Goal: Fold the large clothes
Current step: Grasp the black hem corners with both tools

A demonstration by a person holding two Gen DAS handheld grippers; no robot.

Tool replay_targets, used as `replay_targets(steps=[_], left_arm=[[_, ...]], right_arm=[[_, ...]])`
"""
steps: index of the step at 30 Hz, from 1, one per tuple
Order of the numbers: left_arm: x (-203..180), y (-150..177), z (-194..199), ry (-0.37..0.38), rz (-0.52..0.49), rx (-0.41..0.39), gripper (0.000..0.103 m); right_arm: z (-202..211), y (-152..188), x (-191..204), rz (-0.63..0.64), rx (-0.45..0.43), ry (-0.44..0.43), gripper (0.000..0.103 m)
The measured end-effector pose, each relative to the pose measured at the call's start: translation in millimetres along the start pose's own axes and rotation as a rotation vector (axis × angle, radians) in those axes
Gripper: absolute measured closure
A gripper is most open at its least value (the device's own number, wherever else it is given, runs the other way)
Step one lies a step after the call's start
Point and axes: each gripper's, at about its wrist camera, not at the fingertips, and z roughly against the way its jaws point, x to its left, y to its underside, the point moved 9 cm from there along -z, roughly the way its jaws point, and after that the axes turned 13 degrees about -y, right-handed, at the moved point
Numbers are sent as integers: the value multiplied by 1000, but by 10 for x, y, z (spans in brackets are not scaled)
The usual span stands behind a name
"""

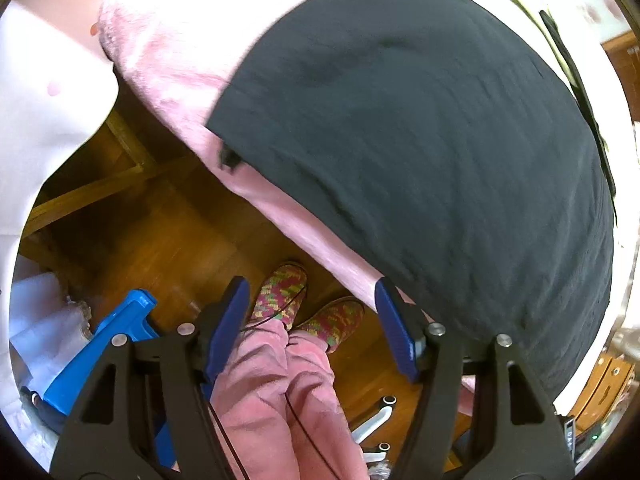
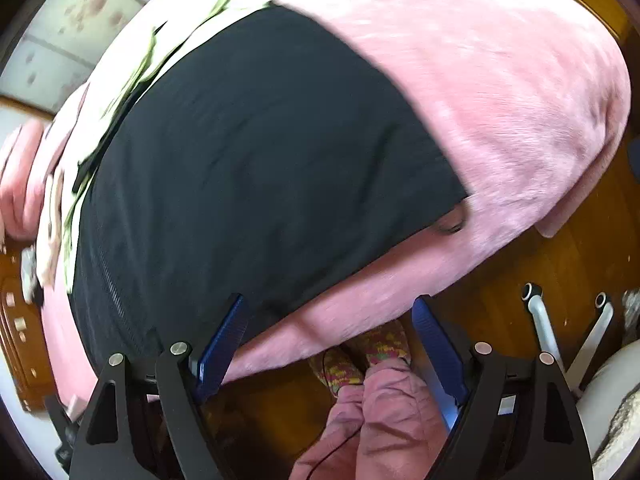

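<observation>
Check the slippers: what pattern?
The slippers are knitted in mixed pink, yellow and green patches; clearest in the left wrist view.

Both grippers point steeply downward with jaws spread and nothing between the pads: left gripper (image 1: 312, 304), right gripper (image 2: 328, 320), though motion blur softens both views.

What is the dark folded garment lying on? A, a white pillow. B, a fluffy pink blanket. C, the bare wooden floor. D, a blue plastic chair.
B: the dark folded garment rests flat on the fluffy pink blanket, whose pile shows beyond its edges in both wrist views.
</observation>
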Motion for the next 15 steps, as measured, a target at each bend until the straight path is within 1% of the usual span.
replay_targets(steps=[3, 4, 6, 8, 10, 12, 13, 15], left_arm=[[96, -116, 51, 40, 1, -2, 38], [110, -135, 68, 60, -6, 4, 35], [128, -162, 88, 85, -39, 13, 33], [139, -219, 98, 92, -82, 23, 33], [146, -289, 99, 91, -128, 21, 33], [108, -343, 120, 83, -179, 20, 33], [110, -395, 107, 65, -219, 10, 33], [100, -475, 119, 40, -266, -15, 33]], right_arm=[[-25, -130, -210, -12, 11, 14, 18], [-33, -181, -253, 4, 14, 15, 18], [-52, -290, -299, 35, 9, 16, 18], [-64, -422, -311, 73, 3, 4, 18], [-70, -527, -271, 107, 9, 7, 19], [-99, -632, -279, 106, 24, 11, 25], [-106, -656, -264, 96, 30, 6, 26], [-91, -692, -292, 79, 39, -13, 33]])
